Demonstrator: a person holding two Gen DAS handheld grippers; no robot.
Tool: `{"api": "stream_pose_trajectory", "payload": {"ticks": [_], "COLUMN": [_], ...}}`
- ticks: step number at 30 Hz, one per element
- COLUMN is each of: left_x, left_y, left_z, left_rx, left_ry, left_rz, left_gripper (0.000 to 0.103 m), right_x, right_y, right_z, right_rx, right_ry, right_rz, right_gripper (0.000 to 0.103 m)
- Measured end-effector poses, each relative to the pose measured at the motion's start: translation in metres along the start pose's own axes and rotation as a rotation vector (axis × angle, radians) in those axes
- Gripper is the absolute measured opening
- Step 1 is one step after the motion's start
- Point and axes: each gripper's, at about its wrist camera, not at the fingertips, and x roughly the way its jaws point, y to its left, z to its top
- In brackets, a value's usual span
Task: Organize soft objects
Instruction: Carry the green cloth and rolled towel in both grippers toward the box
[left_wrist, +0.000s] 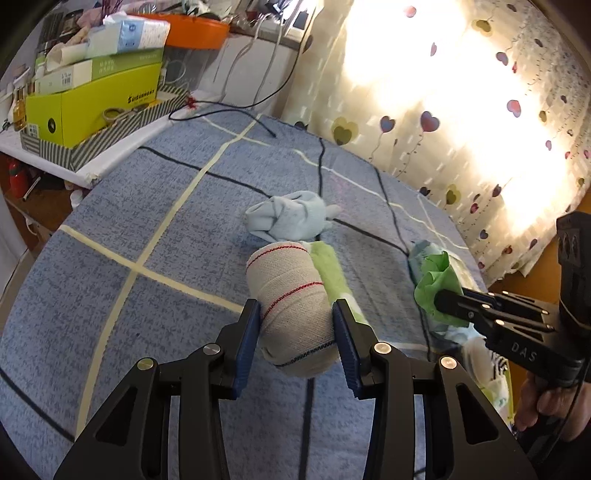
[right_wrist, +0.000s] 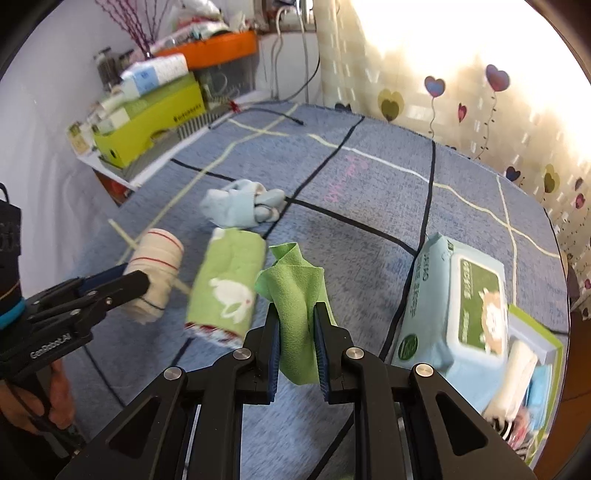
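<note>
Green cloth (right_wrist: 295, 295) pinched in your right claw (right_wrist: 297, 332), bandage roll (left_wrist: 295, 306) clamped in your left claw (left_wrist: 297, 332); towel roll (right_wrist: 225, 288) and blue sock (right_wrist: 236, 206) remain unsorted on the bed (right_wrist: 369, 184).

1 bandage roll (left_wrist: 291, 299), 2 green cloths (right_wrist: 295, 295) (1 rolled), 1 wipes pk (right_wrist: 454, 295)

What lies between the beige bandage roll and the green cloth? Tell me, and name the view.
The green rabbit towel roll lies between the bandage roll and the green cloth, shown plainly in the right wrist view.

Wipes pack (right_wrist: 458, 295) blurred, label perhaps unreadable
</note>
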Motion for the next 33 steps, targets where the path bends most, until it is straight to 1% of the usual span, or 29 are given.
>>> {"api": "stream_pose_trajectory", "payload": {"ticks": [6, 12, 21, 28, 33], "left_x": [-0.017, -0.031, -0.046, -0.049, -0.048], "left_y": [-0.022, -0.049, -0.091, -0.131, -0.158], "left_z": [-0.006, -0.014, -0.025, -0.026, -0.028], "left_rx": [0.043, 0.095, 0.178, 0.247, 0.301], "left_ry": [-0.018, -0.030, -0.044, -0.046, -0.047], "left_rz": [-0.039, -0.073, -0.120, -0.164, -0.200], "left_gripper": [0.041, 0.041, 0.041, 0.041, 0.041], "right_x": [-0.038, -0.068, -0.110, -0.142, -0.167], "right_y": [0.001, 0.000, -0.012, -0.036, -0.067], "right_z": [-0.024, -0.047, -0.071, -0.089, -0.109], "right_rx": [0.048, 0.084, 0.126, 0.169, 0.234], "right_ry": [-0.088, -0.150, -0.241, -0.298, -0.333], "right_rz": [0.026, 0.029, 0.018, -0.024, -0.076], "right_gripper": [0.016, 0.016, 0.016, 0.016, 0.016]}}
